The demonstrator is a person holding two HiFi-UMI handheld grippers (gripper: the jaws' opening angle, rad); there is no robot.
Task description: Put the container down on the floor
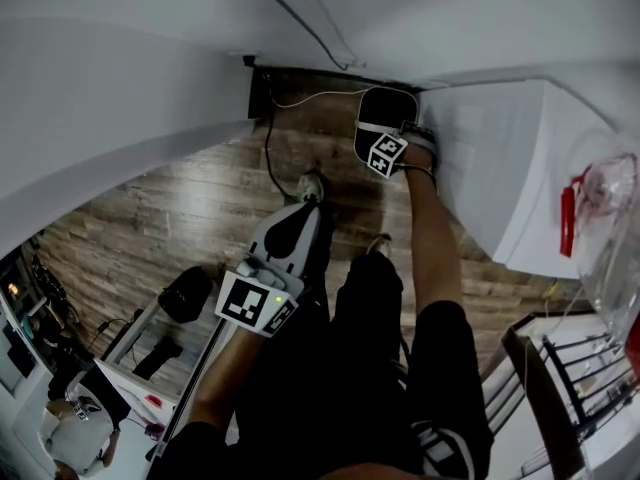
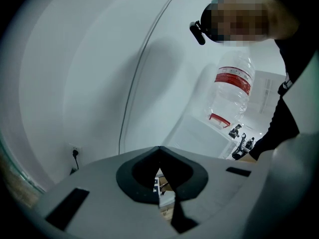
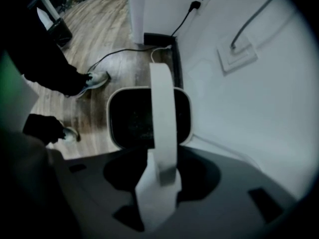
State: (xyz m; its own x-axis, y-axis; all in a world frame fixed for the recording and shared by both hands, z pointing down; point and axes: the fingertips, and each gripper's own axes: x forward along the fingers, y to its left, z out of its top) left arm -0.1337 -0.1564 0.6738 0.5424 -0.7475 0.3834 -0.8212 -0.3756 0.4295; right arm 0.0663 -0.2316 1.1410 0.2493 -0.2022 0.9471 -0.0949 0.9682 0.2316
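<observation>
The container (image 1: 385,108) is a black bin with a white rim and a white hoop handle. It stands on the wood floor close to the wall, beside a white cabinet (image 1: 510,168). In the right gripper view I look straight down into the container (image 3: 130,121). Its handle (image 3: 162,103) runs up between the jaws of my right gripper (image 3: 157,183), and the jaws stand wide beside the band. The right gripper (image 1: 390,136) hangs over the bin at arm's length. My left gripper (image 1: 298,220) is held near my legs, tips together, with nothing in it (image 2: 159,156).
A black cable (image 1: 270,158) trails over the floor from a wall socket (image 3: 195,5) to near my shoes (image 1: 312,183). A big clear water bottle (image 2: 232,91) stands on the white cabinet. A dark chair (image 1: 560,388) is at the lower right.
</observation>
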